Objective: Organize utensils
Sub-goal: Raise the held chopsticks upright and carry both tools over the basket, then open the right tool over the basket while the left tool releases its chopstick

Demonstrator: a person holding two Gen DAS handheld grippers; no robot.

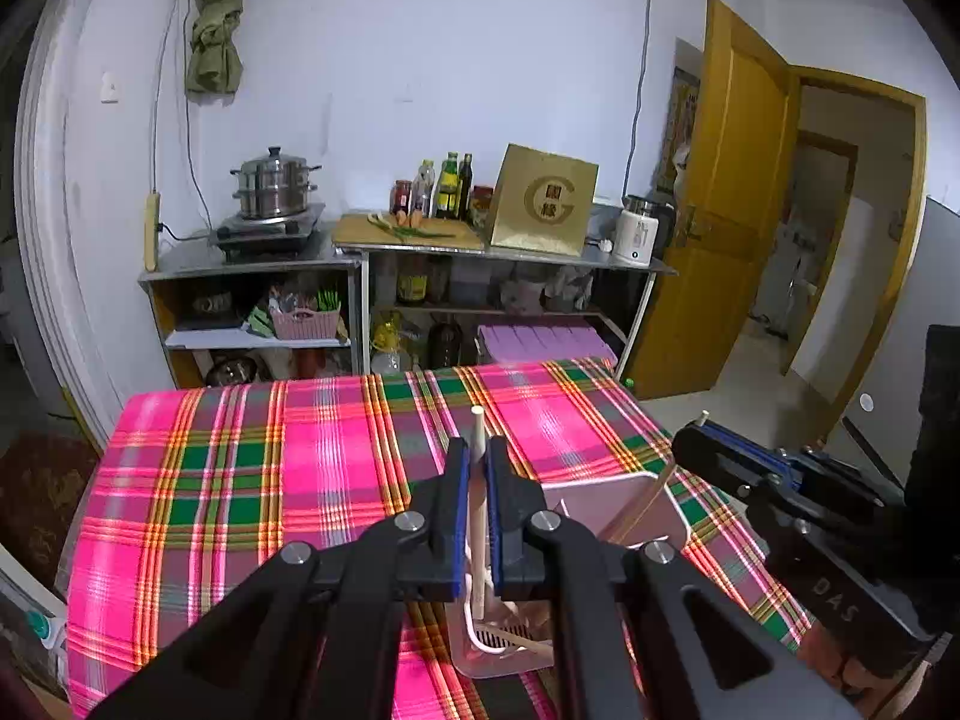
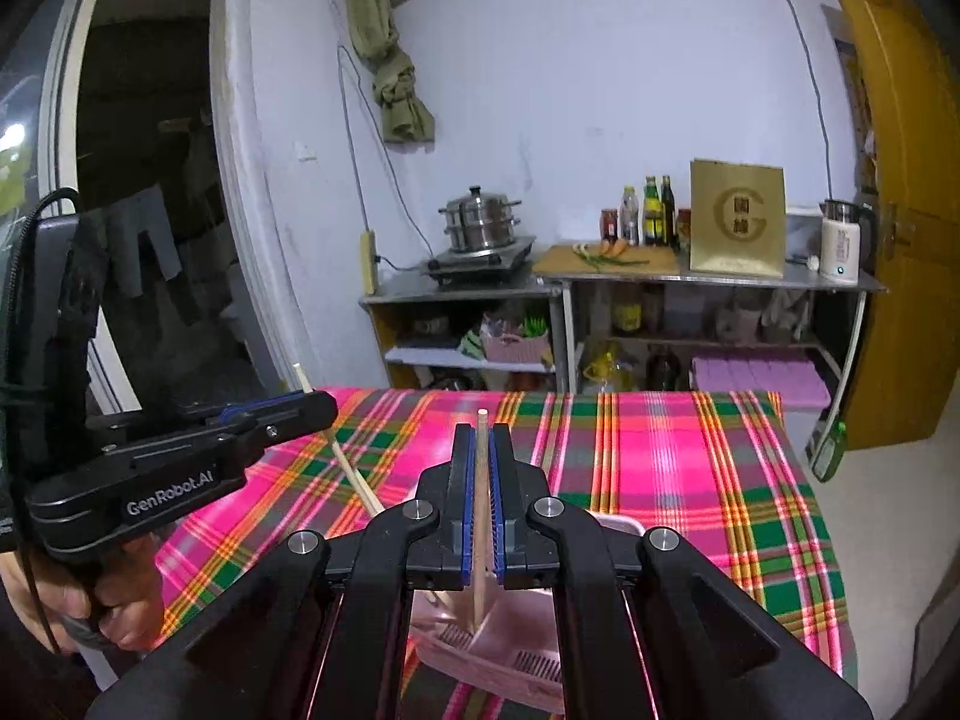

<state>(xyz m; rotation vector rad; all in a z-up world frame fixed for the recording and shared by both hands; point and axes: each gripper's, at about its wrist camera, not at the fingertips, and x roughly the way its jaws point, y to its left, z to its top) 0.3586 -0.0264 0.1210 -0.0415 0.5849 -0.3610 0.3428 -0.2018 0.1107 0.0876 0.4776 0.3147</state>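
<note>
A: We have the left gripper [image 1: 477,462] pinching one pale chopstick [image 1: 478,516], its blue pads pressed tight on the shaft. The stick's lower end reaches down into the pink holder [image 1: 606,501].

B: And our right gripper [image 2: 480,450] is clamped the same way on a second chopstick [image 2: 481,516], the tip dipping into that same holder, over its slotted floor.

A: Where does the holder sit?

B: On the plaid tablecloth [image 1: 270,480], near the table's near edge, toward its right side. From the right wrist view we see a hand [image 2: 90,606] gripping the left tool.
</note>
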